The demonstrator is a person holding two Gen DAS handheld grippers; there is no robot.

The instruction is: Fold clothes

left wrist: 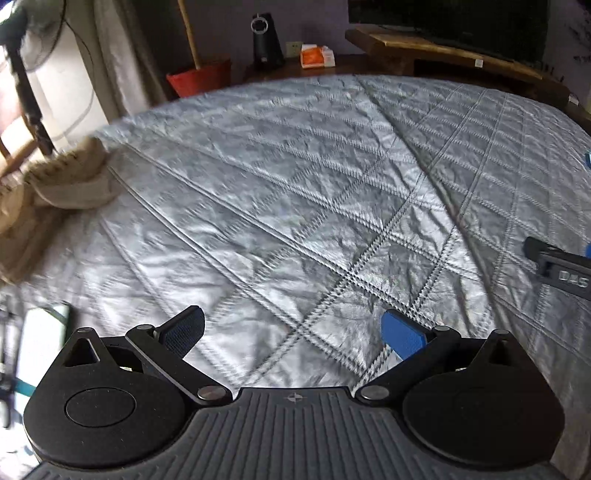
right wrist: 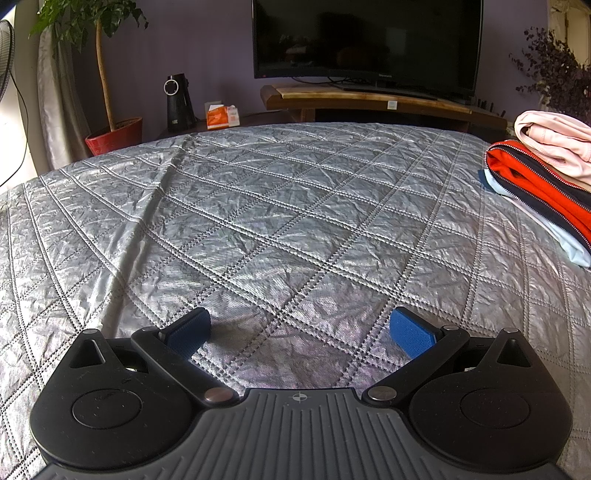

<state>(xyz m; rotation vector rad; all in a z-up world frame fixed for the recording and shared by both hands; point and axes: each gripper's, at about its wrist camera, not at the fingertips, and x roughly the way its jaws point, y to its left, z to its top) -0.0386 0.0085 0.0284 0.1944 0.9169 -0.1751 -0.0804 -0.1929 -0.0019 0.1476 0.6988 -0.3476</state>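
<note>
A silver quilted bedspread (left wrist: 295, 177) fills both views. In the left wrist view a crumpled beige garment with a ribbed edge (left wrist: 70, 177) lies at the bed's left side, blurred, well ahead and left of my left gripper (left wrist: 293, 332), which is open and holds nothing. The right gripper's body (left wrist: 561, 269) pokes in at that view's right edge. In the right wrist view my right gripper (right wrist: 299, 332) hangs open over bare bedspread (right wrist: 258, 221). A stack of folded clothes (right wrist: 543, 181), pink on top of orange-and-navy over pale blue, sits at the bed's right side.
Beyond the bed's far edge stand a TV (right wrist: 365, 40) on a wooden stand (right wrist: 369, 99), a black speaker (right wrist: 179, 103), an orange tissue pack (right wrist: 221, 116) and a red plant pot (right wrist: 114, 138). A fan (left wrist: 26, 33) and curtain stand at the left.
</note>
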